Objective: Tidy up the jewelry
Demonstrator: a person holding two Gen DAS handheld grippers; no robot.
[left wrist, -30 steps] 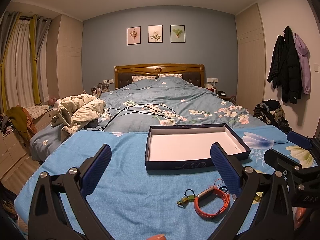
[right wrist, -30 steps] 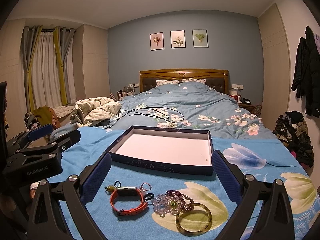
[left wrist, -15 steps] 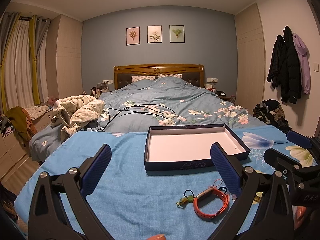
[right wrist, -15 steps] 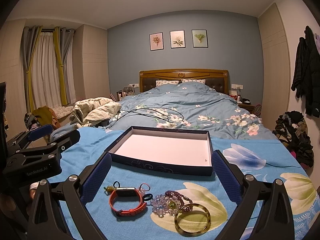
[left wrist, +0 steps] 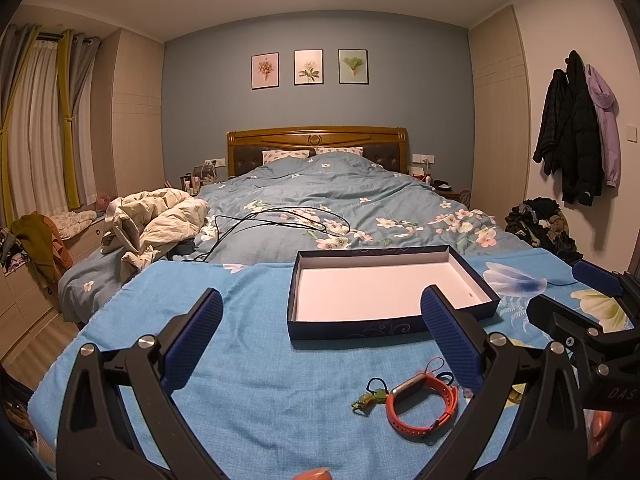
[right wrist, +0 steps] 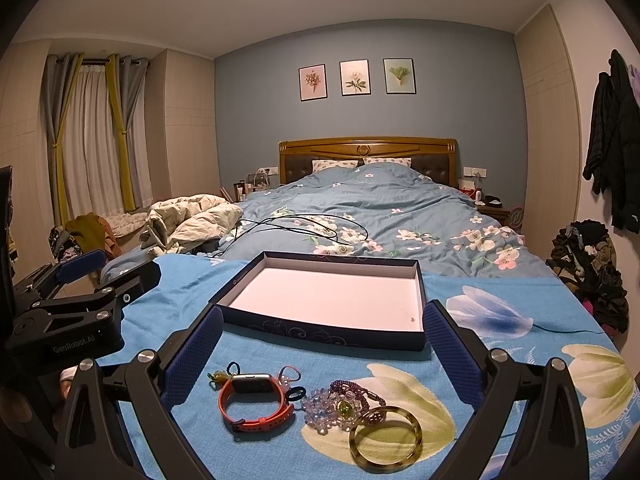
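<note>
A dark blue shallow box with a white floor lies open on the blue cloth. In front of it lies an orange-strapped watch, then a pale bead bracelet, a dark purple bead string and a tortoiseshell bangle. A small green charm lies left of the watch. My right gripper stands open above the jewelry. My left gripper is open over bare cloth, left of the watch. Neither holds anything.
The cloth covers a surface at the foot of a bed with a floral duvet and a black cable. Crumpled cream bedding lies left. Coats hang on the right wall above a clothes pile.
Both views have barely shifted; the watch sits a touch lower in each. Nothing was taken hold of or let go.
</note>
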